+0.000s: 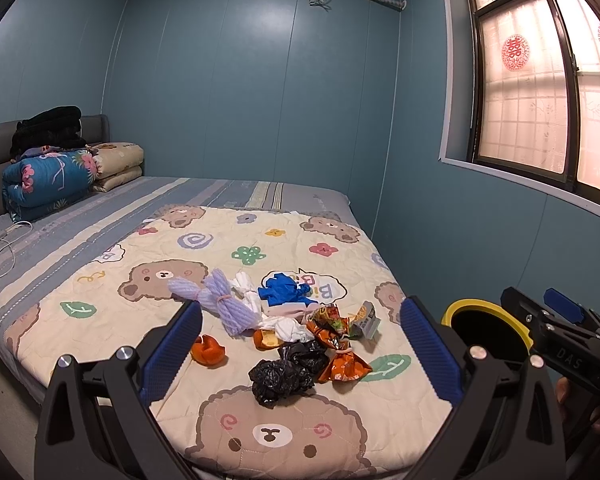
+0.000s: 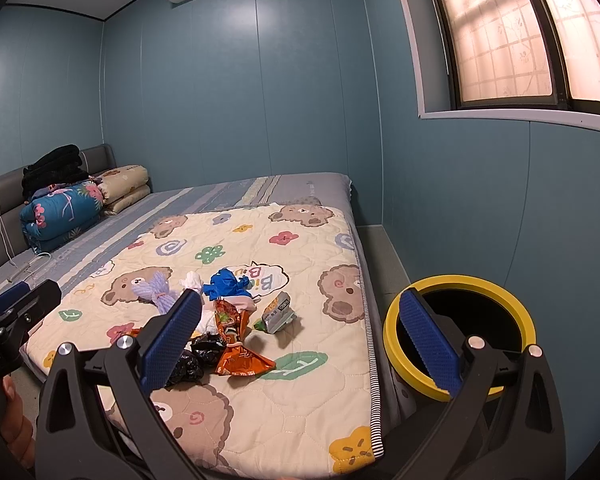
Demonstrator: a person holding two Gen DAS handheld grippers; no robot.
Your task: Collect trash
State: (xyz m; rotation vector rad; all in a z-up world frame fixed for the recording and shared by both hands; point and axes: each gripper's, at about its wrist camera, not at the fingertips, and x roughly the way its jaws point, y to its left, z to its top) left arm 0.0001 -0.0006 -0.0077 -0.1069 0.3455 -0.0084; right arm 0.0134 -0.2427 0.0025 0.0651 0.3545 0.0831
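Both grippers, left (image 1: pixel 300 344) and right (image 2: pixel 300 340), gape empty; trash (image 1: pixel 300 328) lies at twelve, bin (image 2: pixel 460 292) (off the bed's edge) at two.

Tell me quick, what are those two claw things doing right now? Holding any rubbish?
Left gripper: open, holding nothing, above the trash pile on the bed.
Right gripper: open, holding nothing, beside the yellow-rimmed bin.

Trash pile (image 1: pixel 296 328) lies on the bed quilt (image 1: pixel 140 320); bin (image 2: pixel 460 332) stands right of the bed.

Bin (image 2: pixel 458 350) base hidden; grey packet (image 2: pixel 277 314) print perhaps too small
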